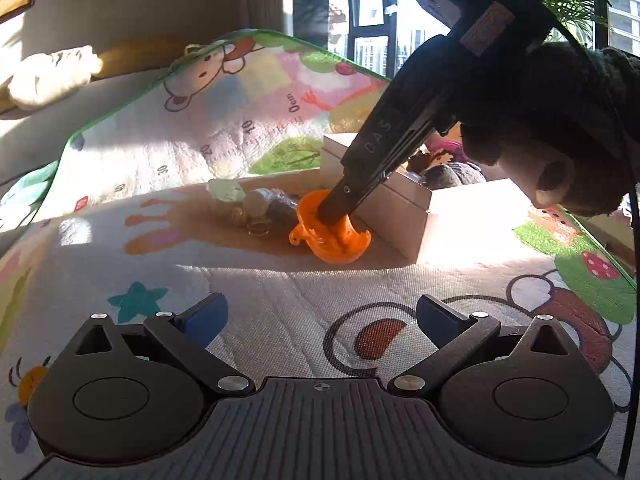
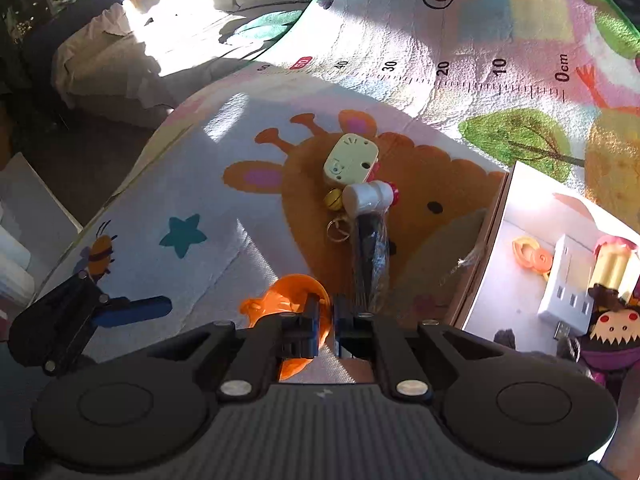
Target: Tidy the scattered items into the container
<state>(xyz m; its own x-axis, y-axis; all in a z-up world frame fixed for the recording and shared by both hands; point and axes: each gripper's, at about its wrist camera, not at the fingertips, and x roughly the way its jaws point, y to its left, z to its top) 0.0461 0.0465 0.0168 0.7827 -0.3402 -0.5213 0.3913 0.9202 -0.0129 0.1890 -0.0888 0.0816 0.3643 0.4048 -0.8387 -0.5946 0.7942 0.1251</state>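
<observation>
An orange plastic toy (image 1: 330, 236) lies on the play mat beside the white box (image 1: 404, 216). My right gripper (image 2: 332, 316) is shut on the orange toy's (image 2: 288, 300) rim; in the left wrist view its fingers reach down into the toy. My left gripper (image 1: 320, 316) is open and empty, low over the mat, well short of the toy. A white-headed toy hammer (image 2: 368, 216), a pale green keychain toy (image 2: 352, 158) and a small bell (image 2: 333, 199) lie together just beyond the orange toy.
The white box (image 2: 520, 280) at the right holds a white USB plug block (image 2: 568, 280), an orange trinket (image 2: 532, 258) and dolls (image 2: 612, 324). The mat (image 1: 240, 280) curls up at the back. A sofa stands behind it.
</observation>
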